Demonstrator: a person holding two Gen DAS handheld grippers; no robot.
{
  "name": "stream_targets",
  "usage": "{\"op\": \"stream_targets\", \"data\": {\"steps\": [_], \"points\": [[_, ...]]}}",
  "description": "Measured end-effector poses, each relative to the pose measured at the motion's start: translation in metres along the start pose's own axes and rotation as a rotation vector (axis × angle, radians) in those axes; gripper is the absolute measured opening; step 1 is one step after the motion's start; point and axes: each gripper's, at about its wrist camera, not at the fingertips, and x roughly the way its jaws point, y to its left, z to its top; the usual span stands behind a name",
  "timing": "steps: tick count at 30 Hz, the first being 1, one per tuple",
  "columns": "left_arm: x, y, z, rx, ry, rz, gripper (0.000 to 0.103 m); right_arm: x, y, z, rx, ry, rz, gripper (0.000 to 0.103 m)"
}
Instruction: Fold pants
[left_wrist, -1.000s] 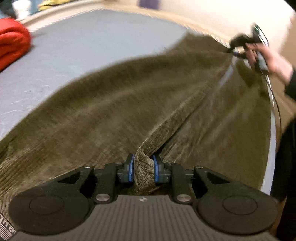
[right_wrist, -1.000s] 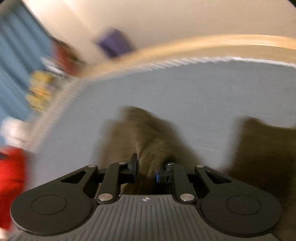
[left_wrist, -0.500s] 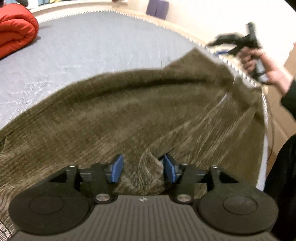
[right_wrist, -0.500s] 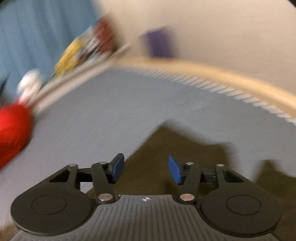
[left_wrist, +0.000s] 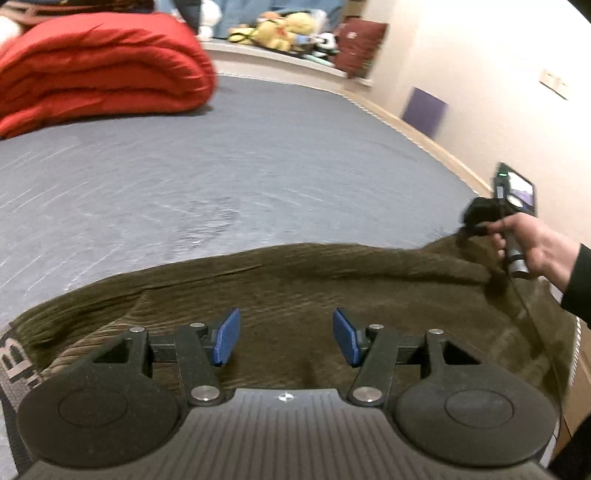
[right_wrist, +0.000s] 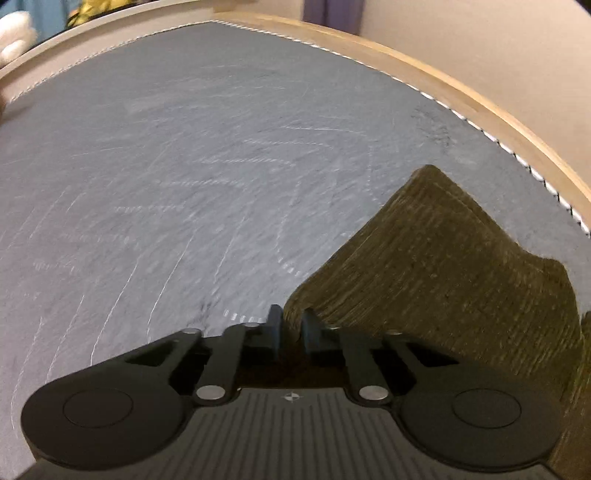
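Olive-brown corduroy: we are seeing the pants (left_wrist: 332, 291) lying spread across the near edge of a grey mattress (left_wrist: 258, 166), ribs running mostly sideways in the left wrist view. Our left gripper (left_wrist: 286, 339) is hanging just above the cloth, its blue pads (left_wrist: 226, 336) standing well apart and widening; fabric is showing in the gap below them, but neither pad is pressing on it. To the far left a waistband with pale lettering (left_wrist: 14, 365) is peeking out.

Our right gripper (right_wrist: 291, 330) is showing its fingers drawn almost together, and an edge of the pants (right_wrist: 443, 266) is running into the narrow slot between them; it is pinching that edge. From there the cloth is rising to a peaked fold toward the mattress's right side. In the left wrist view we are seeing the right hand (left_wrist: 532, 240) wrapped round the handle at the pants' far right corner, a dark sleeve (left_wrist: 576, 284) behind it.

The mattress (right_wrist: 184, 166) is carrying faint pale scuff lines and is edged with white stitching and a light wooden frame (right_wrist: 480, 107). A folded red quilt (left_wrist: 96, 66) is sitting at its far left, well apart from the pants. Beyond, a ledge is holding yellow plush toys (left_wrist: 277, 31) and a maroon cushion (left_wrist: 360, 46). The walls are pale; a purple panel (left_wrist: 424, 110) is sitting low on the right wall.
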Motion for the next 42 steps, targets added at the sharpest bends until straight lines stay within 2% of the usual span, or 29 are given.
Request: {"op": "stream_targets", "data": {"steps": [1, 2, 3, 4, 7, 9, 10, 11, 12, 15, 17, 20, 22, 26, 29, 31, 33, 35, 37, 38, 40, 42], "points": [[0.000, 0.002, 0.000, -0.007, -0.002, 0.011, 0.061, 0.003, -0.011, 0.010, 0.034, -0.018, -0.008, 0.007], [0.001, 0.003, 0.000, -0.012, -0.002, 0.020, 0.061, 0.004, -0.017, 0.019, 0.070, -0.074, -0.022, 0.007], [0.003, 0.002, 0.000, -0.014, -0.003, 0.024, 0.061, 0.005, -0.024, 0.028, 0.112, -0.130, -0.006, 0.006], [0.002, 0.003, 0.000, -0.014, -0.003, 0.025, 0.061, 0.009, -0.035, 0.038, 0.170, -0.156, 0.053, 0.007], [0.004, -0.003, -0.003, -0.003, 0.000, 0.033, 0.061, 0.039, -0.050, 0.046, 0.238, -0.035, 0.171, 0.013], [0.011, -0.005, -0.006, 0.006, 0.013, 0.035, 0.061, 0.038, -0.062, 0.045, 0.237, -0.068, 0.231, 0.021], [0.013, -0.006, -0.007, 0.012, 0.021, 0.036, 0.061, 0.031, -0.066, 0.042, 0.208, -0.095, 0.255, 0.034], [0.016, -0.005, -0.009, 0.019, 0.029, 0.036, 0.061, 0.024, -0.071, 0.037, 0.174, -0.129, 0.259, 0.047], [0.018, -0.007, -0.010, 0.029, 0.038, 0.043, 0.061, 0.016, -0.077, 0.033, 0.141, -0.167, 0.246, 0.050], [0.024, -0.007, -0.014, 0.046, 0.060, 0.064, 0.061, -0.010, -0.123, 0.023, 0.114, -0.258, 0.215, 0.051], [0.026, -0.007, -0.017, 0.046, 0.069, 0.071, 0.061, -0.025, -0.171, 0.021, 0.173, -0.305, 0.186, 0.051], [0.028, -0.006, -0.019, 0.050, 0.072, 0.079, 0.061, -0.053, -0.245, 0.005, 0.346, -0.337, 0.117, 0.052], [0.029, -0.008, -0.019, 0.058, 0.073, 0.081, 0.061, -0.059, -0.289, -0.011, 0.474, -0.308, 0.125, 0.053], [0.029, -0.010, -0.019, 0.073, 0.073, 0.090, 0.061, -0.062, -0.336, -0.047, 0.662, -0.192, 0.265, 0.053], [0.029, -0.010, -0.020, 0.082, 0.073, 0.097, 0.061, -0.051, -0.342, -0.071, 0.747, -0.092, 0.409, 0.053], [0.029, -0.010, -0.020, 0.086, 0.073, 0.099, 0.061, -0.045, -0.335, -0.078, 0.779, -0.057, 0.512, 0.053], [0.029, -0.011, -0.020, 0.092, 0.075, 0.100, 0.061, -0.029, -0.326, -0.079, 0.796, -0.026, 0.627, 0.053], [0.030, -0.012, -0.021, 0.100, 0.075, 0.101, 0.061, -0.011, -0.324, -0.076, 0.840, 0.020, 0.689, 0.053], [0.030, -0.014, -0.020, 0.106, 0.074, 0.100, 0.061, 0.002, -0.325, -0.068, 0.863, 0.021, 0.657, 0.047], [0.030, -0.014, -0.021, 0.107, 0.073, 0.101, 0.061, 0.000, -0.328, -0.066, 0.883, -0.014, 0.593, 0.047], [0.030, -0.015, -0.021, 0.109, 0.072, 0.103, 0.061, -0.009, -0.340, -0.058, 0.919, -0.132, 0.500, 0.047], [0.029, -0.014, -0.021, 0.110, 0.070, 0.106, 0.061, -0.026, -0.357, -0.050, 0.930, -0.251, 0.451, 0.047]]}}
